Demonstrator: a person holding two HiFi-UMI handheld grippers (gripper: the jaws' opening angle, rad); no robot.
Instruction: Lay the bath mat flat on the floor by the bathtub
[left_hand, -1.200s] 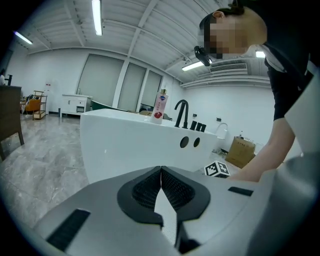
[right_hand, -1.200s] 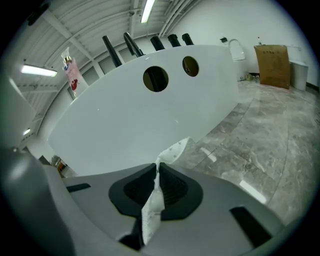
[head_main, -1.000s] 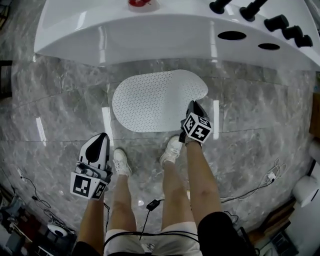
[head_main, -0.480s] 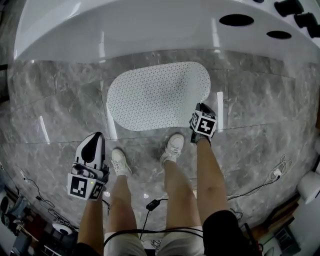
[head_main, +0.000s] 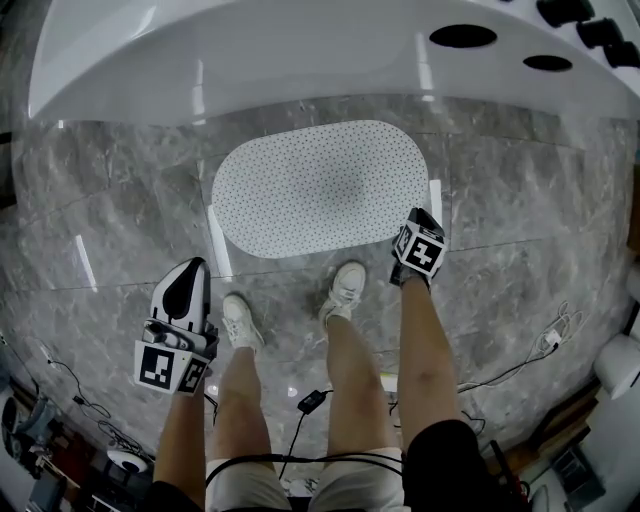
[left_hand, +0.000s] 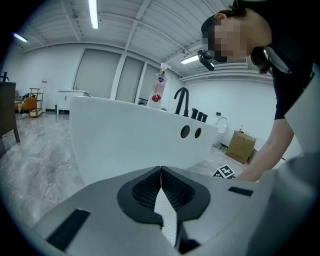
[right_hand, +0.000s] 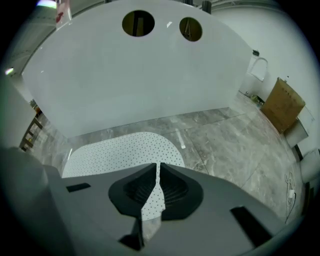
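White dotted bath mat (head_main: 320, 188) lies flat on the marble floor (head_main: 120, 230), just beside the bathtub (head_main: 300, 50). The right tool (head_main: 414, 218), jaws together, sits at the mat's near right corner. The left tool (head_main: 188, 268), closed and empty, is well apart. Laying looks finished; the next move is to lift the right tool clear.

Person wears white sneakers (head_main: 242, 322), pale shorts (head_main: 352, 490), black sleeves (head_main: 440, 465).

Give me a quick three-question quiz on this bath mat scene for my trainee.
1. True or false: the mat is bunched up inside the tub.
2. Which gripper is at the mat's edge? A) left gripper B) right gripper
3. Fill in: the left gripper's jaws are ___.
Key: 1 false, it lies flat on the floor beside the tub; 2 B; 3 together.
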